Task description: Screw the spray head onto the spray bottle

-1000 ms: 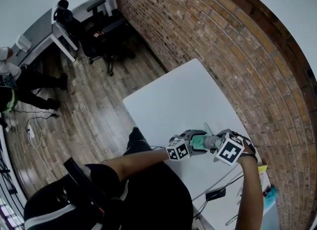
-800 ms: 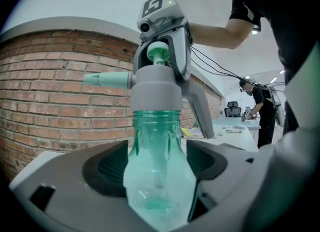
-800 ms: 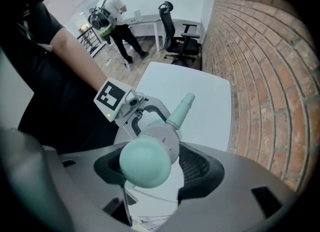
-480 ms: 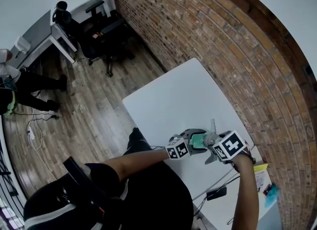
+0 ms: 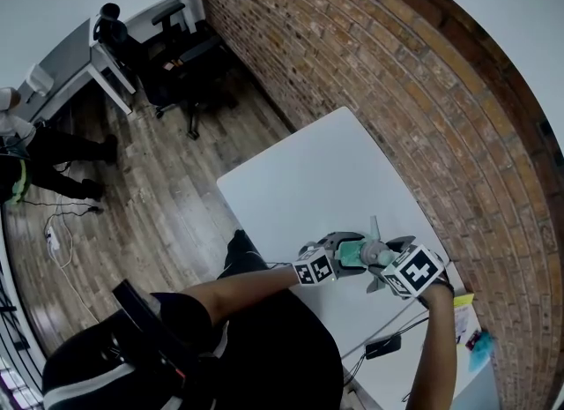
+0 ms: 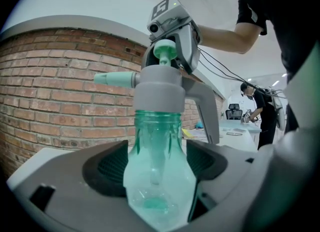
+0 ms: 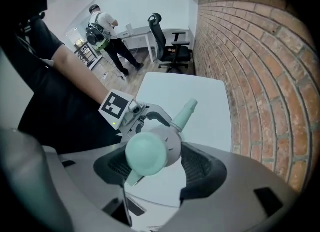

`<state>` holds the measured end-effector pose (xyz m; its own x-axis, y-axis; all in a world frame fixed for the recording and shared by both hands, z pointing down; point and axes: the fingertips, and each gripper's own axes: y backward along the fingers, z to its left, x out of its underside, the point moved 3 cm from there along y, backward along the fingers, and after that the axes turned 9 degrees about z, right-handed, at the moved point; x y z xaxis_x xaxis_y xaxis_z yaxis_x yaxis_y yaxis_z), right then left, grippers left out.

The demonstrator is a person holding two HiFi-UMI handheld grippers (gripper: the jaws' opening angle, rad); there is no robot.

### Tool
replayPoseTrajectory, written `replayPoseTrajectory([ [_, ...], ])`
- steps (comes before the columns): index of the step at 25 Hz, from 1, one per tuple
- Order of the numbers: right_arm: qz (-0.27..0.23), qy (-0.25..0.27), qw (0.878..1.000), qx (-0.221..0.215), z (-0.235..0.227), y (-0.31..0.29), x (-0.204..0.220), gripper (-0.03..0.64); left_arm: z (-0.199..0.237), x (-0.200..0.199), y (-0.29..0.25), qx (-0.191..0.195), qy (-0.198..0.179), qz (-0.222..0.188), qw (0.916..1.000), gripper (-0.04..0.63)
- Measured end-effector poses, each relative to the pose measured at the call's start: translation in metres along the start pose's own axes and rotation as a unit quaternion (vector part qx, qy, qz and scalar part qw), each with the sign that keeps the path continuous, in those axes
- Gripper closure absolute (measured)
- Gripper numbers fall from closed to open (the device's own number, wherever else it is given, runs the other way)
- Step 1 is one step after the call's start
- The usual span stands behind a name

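A clear green spray bottle [image 6: 157, 176] stands upright between the jaws of my left gripper [image 6: 157, 168], which is shut on its body. The grey spray head [image 6: 157, 89], with a mint cap and nozzle [image 6: 115, 79], sits on the bottle's neck. My right gripper [image 7: 155, 163] comes down from above and is shut on the spray head [image 7: 150, 151], its pads on both sides. In the head view the left gripper [image 5: 339, 251] and right gripper [image 5: 388, 267] meet over the near part of the white table [image 5: 308, 179], with the bottle [image 5: 352, 254] between them.
A brick wall [image 5: 397, 73] runs along the table's far side. Cables and a black device [image 5: 383, 345] lie near the table's front corner, beside a yellow paper [image 5: 463, 302]. Office chairs [image 5: 176, 55] and a person [image 5: 26, 161] are away on the wooden floor.
My right gripper has rolled around the spray head, and its marker cube has turned and shifted slightly. The left gripper and the bottle have stayed still.
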<state>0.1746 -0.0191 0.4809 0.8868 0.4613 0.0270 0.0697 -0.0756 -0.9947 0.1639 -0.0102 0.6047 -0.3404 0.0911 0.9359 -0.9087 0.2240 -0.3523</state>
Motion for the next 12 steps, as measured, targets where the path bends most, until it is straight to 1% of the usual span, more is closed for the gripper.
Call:
replayPoseTrajectory([
  [2, -0.008, 0.018, 1.000, 0.010, 0.000, 0.009, 0.000, 0.351, 0.000, 0.000, 0.000, 0.000, 0.001, 0.000, 1.0000, 0.242],
  [4, -0.009, 0.049, 0.998, 0.025, 0.002, 0.017, -0.002, 0.351, 0.000, 0.001, 0.001, 0.000, 0.002, -0.001, 1.0000, 0.242],
  [7, 0.019, 0.091, 0.994, 0.052, 0.004, 0.024, 0.000, 0.351, 0.000, 0.000, 0.001, 0.000, 0.003, -0.002, 1.0000, 0.242],
  [9, 0.027, 0.122, 0.989, 0.078, 0.003, 0.028, -0.005, 0.351, 0.001, 0.000, 0.001, 0.000, 0.003, -0.002, 1.0000, 0.242],
  [12, 0.032, 0.196, 0.975, 0.102, 0.011, 0.027, -0.013, 0.352, 0.001, 0.000, 0.000, 0.001, 0.004, -0.003, 1.0000, 0.242],
])
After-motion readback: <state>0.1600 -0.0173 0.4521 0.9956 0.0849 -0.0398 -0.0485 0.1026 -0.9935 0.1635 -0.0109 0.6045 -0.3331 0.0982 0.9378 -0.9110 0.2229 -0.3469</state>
